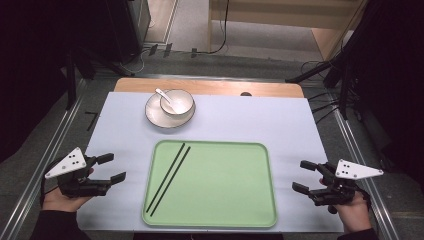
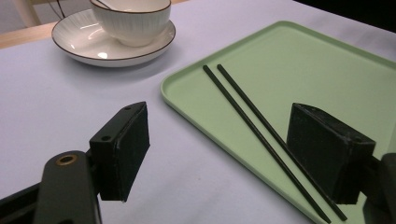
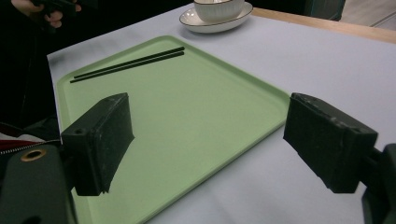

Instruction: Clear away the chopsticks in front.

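Chopsticks (image 1: 168, 178) lie as a black pair side by side in the left part of the green tray (image 1: 225, 220), slanting from its 7 o'clock corner up toward 12 o'clock; in the left gripper view they run just ahead of the fingers, on the tray's near side. Both sticks rest flat, with nothing touching them. The left gripper (image 1: 114, 168) hovers at the tray's 9 o'clock, off its edge over the pale table (image 1: 250, 120), its fingers (image 2: 122, 150) spread wide with nothing between them. The right gripper (image 1: 305, 176) waits at the tray's 3 o'clock, likewise with fingers (image 3: 100, 140) wide apart and empty. At the table's 11 o'clock, beyond the tray, a white bowl (image 1: 176, 102) sits on a saucer (image 1: 155, 117) with a spoon (image 1: 164, 96) leaning inside it.

Judging by this layout, setting the tray looks partly done: the chopsticks are already placed, while bowl, saucer and spoon remain outside it. What is left seems to be bringing that set onto the tray's open area at the right of the sticks.
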`<state>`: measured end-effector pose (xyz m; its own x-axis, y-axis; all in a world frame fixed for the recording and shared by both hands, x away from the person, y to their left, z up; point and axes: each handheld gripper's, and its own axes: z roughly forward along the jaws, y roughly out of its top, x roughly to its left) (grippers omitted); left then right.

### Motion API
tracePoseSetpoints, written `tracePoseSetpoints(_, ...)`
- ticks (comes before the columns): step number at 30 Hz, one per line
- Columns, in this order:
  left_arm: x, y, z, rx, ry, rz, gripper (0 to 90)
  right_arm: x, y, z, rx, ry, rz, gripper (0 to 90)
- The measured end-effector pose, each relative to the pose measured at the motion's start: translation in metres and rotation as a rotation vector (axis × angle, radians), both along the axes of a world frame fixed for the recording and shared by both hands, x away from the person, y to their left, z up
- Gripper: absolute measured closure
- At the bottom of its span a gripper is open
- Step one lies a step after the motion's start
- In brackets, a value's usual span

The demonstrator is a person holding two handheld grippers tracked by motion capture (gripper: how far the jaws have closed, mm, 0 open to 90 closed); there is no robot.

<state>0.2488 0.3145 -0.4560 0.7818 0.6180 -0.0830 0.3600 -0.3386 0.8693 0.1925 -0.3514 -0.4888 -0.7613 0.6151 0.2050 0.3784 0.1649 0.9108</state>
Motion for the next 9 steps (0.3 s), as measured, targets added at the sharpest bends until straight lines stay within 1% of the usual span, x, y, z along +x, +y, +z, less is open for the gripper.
tracePoseSetpoints(1, 0.0001, 0.0001, 0.0000, 0.002, 0.001, -0.001, 21.7, -0.0001, -0.0001, 0.0001, -0.001, 0.000, 0.000, 16.1)
tracePoseSetpoints(3, 0.0006, 0.0000, -0.0001, -0.004, 0.016, 0.008, 21.6, 0.0000, 0.0000, 0.0000, 0.000, 0.000, 0.000, 16.1)
tracePoseSetpoints(9, 0.0007, 0.0004, -0.0008, 0.001, 0.008, 0.008, 21.6, 0.0001, 0.0003, 0.0000, -0.001, 0.000, 0.002, 16.1)
